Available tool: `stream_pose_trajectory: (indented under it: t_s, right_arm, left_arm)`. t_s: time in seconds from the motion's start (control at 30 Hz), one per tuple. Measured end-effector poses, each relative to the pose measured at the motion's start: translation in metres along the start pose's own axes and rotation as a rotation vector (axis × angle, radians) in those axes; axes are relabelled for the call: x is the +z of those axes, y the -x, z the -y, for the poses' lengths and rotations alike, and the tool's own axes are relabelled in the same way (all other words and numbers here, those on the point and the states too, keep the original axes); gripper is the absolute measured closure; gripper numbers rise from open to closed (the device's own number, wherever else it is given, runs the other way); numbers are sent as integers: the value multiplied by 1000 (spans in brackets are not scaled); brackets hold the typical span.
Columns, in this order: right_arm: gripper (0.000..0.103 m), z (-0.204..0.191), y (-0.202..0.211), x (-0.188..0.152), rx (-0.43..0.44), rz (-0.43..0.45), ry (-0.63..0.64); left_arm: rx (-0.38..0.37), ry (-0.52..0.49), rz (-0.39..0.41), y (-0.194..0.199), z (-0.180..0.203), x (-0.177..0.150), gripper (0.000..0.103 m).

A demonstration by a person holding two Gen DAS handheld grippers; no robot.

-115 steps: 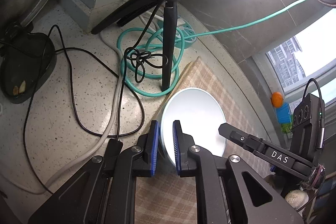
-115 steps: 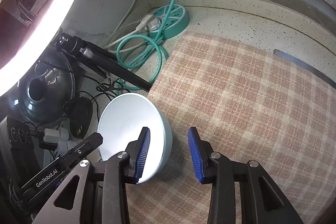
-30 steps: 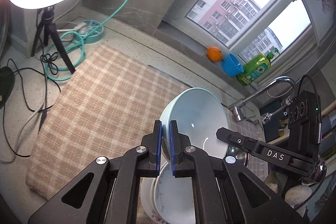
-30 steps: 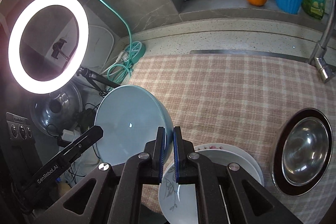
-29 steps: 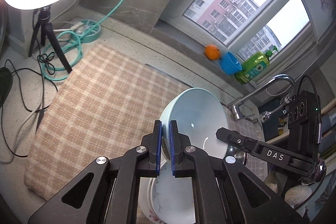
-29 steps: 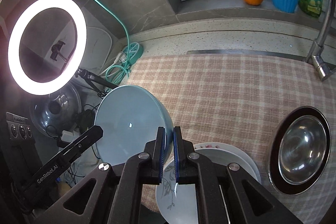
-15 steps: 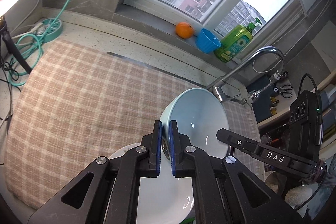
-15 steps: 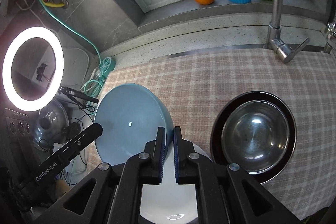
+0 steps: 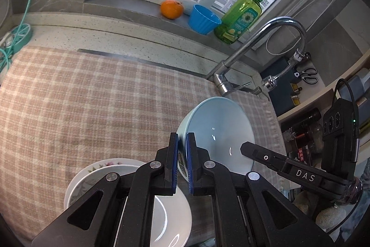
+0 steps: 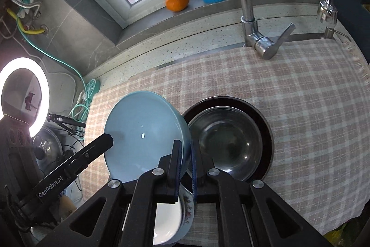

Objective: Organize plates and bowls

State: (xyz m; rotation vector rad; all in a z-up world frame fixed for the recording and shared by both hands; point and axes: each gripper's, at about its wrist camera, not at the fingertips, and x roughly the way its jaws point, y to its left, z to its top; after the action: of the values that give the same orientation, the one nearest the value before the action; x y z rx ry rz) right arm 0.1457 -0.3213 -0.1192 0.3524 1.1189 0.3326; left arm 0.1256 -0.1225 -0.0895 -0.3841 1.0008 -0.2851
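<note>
The light blue bowl (image 10: 143,131) looks smooth and shiny, like glazed china. The steel bowl (image 10: 227,142) and the tap (image 9: 266,43) are shiny metal. The checked cloth (image 9: 81,96) looks soft and matt, and the worktop (image 9: 138,38) is speckled stone.

Left claw (image 9: 182,161), right claw (image 10: 185,168) — black frames, blue pads, silver screws, "DAS", "GenRobot.AI" lettering

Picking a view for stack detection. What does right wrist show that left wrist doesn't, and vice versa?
Right wrist only: steel bowl on a dark plate, ring light.
Left wrist only: scissors.
Both: blue bowl, each gripper (left, right) shut on its rim; white plates below; orange, blue cup, faucet, checked cloth.
</note>
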Motion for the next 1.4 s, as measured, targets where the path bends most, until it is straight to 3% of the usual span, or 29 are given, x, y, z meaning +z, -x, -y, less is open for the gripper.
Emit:
stream_pose_trajectory:
  t_s: [0.53,1.4]
  right_arm:
    - [96,49,-2,-1,-72,-6,-59]
    - [96,66,-24,-5,-113,-61,-70]
  left_arm:
    - [-2,-57,-100,-48,28,-2,98]
    - [31,-109,-161,-75,31,-10,98]
